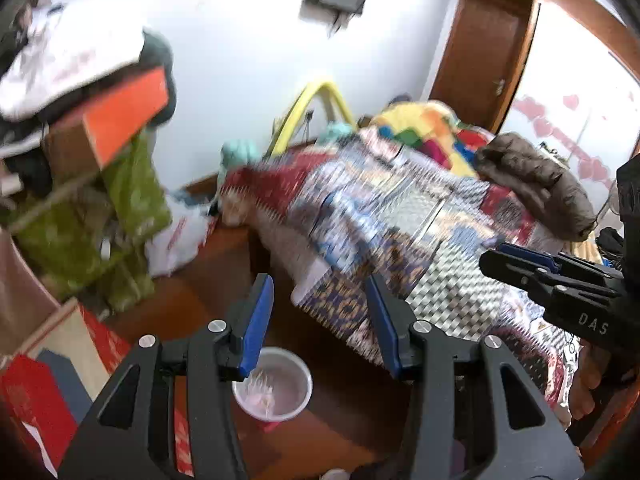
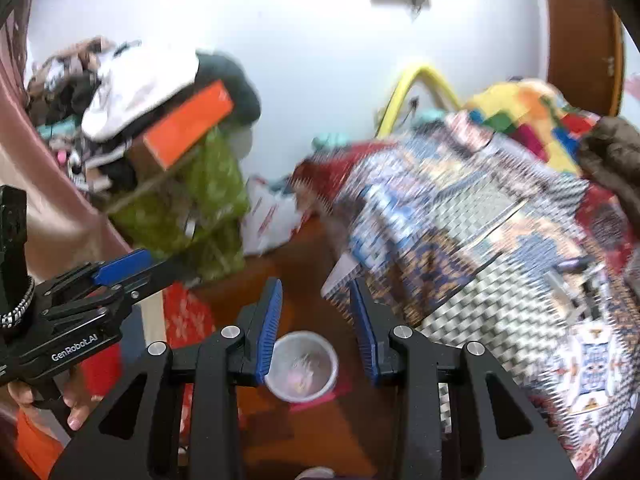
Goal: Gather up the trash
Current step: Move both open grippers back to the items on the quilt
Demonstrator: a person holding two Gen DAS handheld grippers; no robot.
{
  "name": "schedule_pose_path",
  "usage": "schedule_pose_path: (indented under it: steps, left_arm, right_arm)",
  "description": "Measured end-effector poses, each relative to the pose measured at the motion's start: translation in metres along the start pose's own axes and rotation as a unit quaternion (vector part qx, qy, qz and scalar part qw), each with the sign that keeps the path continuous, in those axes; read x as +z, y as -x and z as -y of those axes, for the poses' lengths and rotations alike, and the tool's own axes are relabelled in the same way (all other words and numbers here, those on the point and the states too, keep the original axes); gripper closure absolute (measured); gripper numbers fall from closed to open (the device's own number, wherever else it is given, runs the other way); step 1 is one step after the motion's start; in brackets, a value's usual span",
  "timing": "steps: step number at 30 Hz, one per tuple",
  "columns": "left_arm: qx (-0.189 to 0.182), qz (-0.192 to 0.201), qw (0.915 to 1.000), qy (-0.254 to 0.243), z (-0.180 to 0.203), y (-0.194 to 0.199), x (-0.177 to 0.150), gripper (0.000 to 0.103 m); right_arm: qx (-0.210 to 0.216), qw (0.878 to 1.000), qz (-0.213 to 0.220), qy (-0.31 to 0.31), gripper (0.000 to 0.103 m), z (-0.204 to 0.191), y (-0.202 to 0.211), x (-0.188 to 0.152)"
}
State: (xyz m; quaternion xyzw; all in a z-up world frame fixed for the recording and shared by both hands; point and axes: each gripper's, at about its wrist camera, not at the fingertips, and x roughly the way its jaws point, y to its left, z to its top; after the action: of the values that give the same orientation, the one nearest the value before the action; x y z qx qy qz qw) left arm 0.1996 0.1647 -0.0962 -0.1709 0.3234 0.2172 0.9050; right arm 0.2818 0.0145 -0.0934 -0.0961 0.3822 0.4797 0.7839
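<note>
A small round bin (image 1: 273,385) with a pale plastic liner stands on the brown floor, with bits of pale trash inside. It also shows in the right wrist view (image 2: 302,366). My left gripper (image 1: 320,322) is open and empty, held above the bin and the bed's edge. My right gripper (image 2: 316,322) is open and empty, above the bin. The right gripper shows from the side in the left wrist view (image 1: 520,262). The left gripper shows at the left of the right wrist view (image 2: 120,266). Both views are blurred by motion.
A bed with a patchwork cover (image 1: 420,216) fills the right side, with a brown jacket (image 1: 536,184) on it. A cluttered stack with an orange box (image 1: 124,116) and green cloth (image 1: 132,192) stands left. A white plastic bag (image 1: 180,240) lies by the wall. Red boxes (image 1: 36,392) sit lower left.
</note>
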Motion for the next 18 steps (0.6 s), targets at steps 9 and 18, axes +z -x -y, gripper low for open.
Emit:
schedule_pose_path:
  steps: [9, 18]
  left_arm:
    - [-0.018, 0.076, 0.9959, -0.045, 0.080, 0.027, 0.024, 0.047]
    - [-0.060, 0.077, 0.9922, -0.077, 0.165, -0.010, 0.043, 0.030]
  right_arm:
    - [-0.063, 0.992, 0.107, -0.021, 0.071, 0.052, 0.083, 0.010]
    - [-0.152, 0.977, 0.137, -0.063, 0.059, 0.128, 0.122, -0.002]
